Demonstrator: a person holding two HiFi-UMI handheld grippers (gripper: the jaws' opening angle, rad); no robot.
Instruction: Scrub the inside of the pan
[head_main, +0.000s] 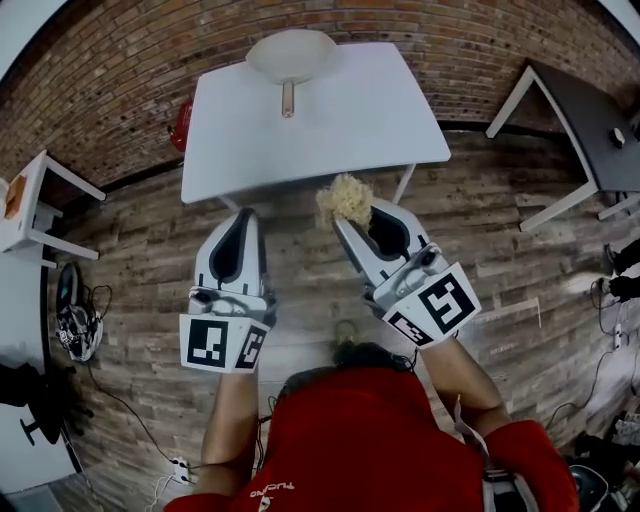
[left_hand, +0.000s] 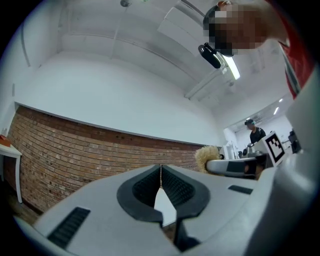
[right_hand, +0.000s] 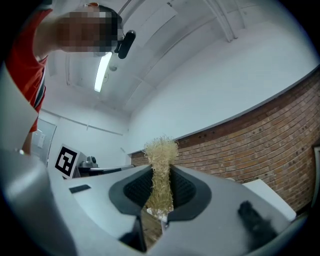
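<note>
Pan (head_main: 291, 55): pale, at the far edge of the white tabletop (head_main: 330, 130), handle (head_main: 288, 98) toward the near edge, nothing visible inside. Right claw (right_hand: 160, 176): pinching a straw-coloured scrubber (right_hand: 161, 152), its tuft clear of the tips. Left claw (left_hand: 160, 172): pressed together, empty. Both hang short of the near edge. My judgement: I'd steady the handle with the left, then press the tuft flat and circle the inside.

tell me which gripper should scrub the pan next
Right. The right gripper is shut on the scrubber; the left gripper is shut and empty. The pan sits on the table ahead.
</note>
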